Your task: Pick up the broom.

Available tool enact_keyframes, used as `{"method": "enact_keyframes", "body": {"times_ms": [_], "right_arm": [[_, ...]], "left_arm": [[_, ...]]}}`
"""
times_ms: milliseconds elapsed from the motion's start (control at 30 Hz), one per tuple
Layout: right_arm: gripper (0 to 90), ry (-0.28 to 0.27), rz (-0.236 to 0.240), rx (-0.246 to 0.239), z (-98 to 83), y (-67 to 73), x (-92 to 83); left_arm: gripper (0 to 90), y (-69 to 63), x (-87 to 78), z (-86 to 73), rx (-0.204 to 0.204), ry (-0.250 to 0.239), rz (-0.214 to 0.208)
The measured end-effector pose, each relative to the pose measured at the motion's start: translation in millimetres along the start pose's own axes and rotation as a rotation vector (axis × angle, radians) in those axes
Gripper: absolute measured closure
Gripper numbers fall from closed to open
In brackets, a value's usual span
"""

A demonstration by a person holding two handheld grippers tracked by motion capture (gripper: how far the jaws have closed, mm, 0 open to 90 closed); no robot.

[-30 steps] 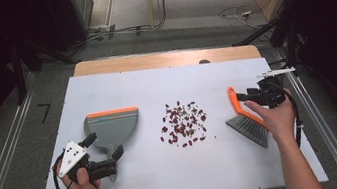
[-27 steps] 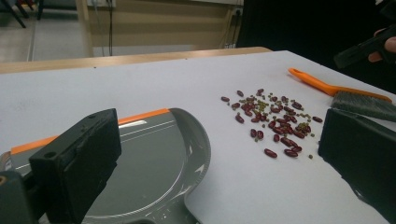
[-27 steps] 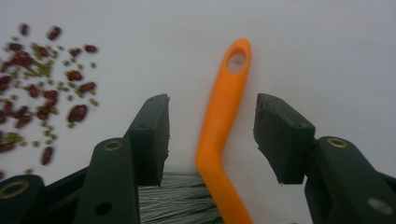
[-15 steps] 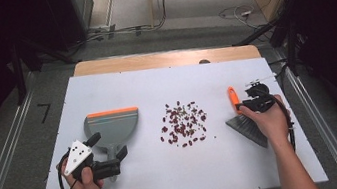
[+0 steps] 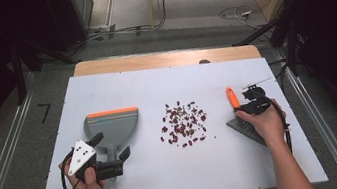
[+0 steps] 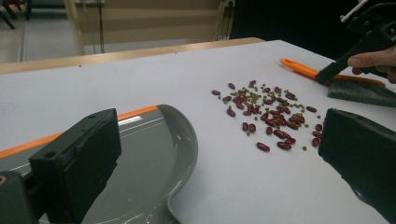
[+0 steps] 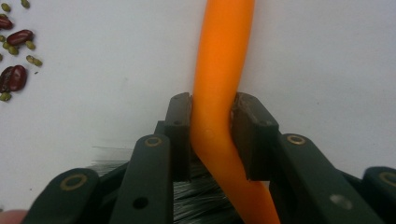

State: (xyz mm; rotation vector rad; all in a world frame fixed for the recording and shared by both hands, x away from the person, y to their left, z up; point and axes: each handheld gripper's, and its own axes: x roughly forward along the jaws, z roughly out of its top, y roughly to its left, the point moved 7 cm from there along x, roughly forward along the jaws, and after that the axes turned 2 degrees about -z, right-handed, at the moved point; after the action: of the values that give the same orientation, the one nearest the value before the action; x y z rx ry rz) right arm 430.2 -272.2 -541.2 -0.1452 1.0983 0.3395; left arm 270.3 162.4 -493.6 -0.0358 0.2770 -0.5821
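Observation:
A brush with an orange handle (image 5: 231, 97) and grey bristles lies at the table's right. My right gripper (image 5: 252, 107) has just been closing and is now shut on that handle (image 7: 222, 70), its fingers (image 7: 180, 130) pressing both sides just ahead of the bristles. A grey dustpan with an orange lip (image 5: 110, 126) lies at the left. My left gripper (image 5: 112, 153) stands open around the dustpan's handle end, and the pan (image 6: 149, 149) shows between its wide jaws. Several red and small green beans (image 5: 183, 122) lie scattered in the middle.
The white table top (image 5: 178, 174) has a wooden strip along its far edge. Metal rails run along the floor on both sides. Cables trail from both grippers toward the near edge.
My right gripper has come down onto the brush's orange handle and its jaws have closed on it. The left hand and the dustpan have stayed put.

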Motion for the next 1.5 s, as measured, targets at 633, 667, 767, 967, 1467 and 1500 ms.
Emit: {"method": "enact_keyframes", "body": {"times_ms": [633,667,767,967,1467,1500], "right_arm": [[69.0,-0.303,0.173,0.096,-9.4,-11.5,-29.3],[69.0,-0.324,0.177,0.099,-11.3,-12.3,-32.9],[69.0,-0.42,0.191,0.09,-15.1,-14.1,-42.6],[69.2,-0.607,0.204,0.063,-17.9,-14.4,-61.2],[69.7,-0.903,0.316,0.145,-10.2,-20.3,-111.1],[69.7,-0.908,0.311,0.142,-9.6,-18.3,-114.7]], "left_arm": [[0.0,-9.2,-0.2,3.5,0.018,-0.018,-0.018],[0.0,-9.4,-0.4,3.7,0.02,-0.017,-0.018],[0.0,-9.9,-0.6,4.4,0.022,-0.02,-0.02],[0.0,-13.1,-0.7,6.9,0.038,-0.028,-0.023],[0.0,-27.6,2.3,25.8,0.036,-0.04,-0.109],[0.0,-29.0,3.1,27.6,0.034,-0.035,-0.121]]}}
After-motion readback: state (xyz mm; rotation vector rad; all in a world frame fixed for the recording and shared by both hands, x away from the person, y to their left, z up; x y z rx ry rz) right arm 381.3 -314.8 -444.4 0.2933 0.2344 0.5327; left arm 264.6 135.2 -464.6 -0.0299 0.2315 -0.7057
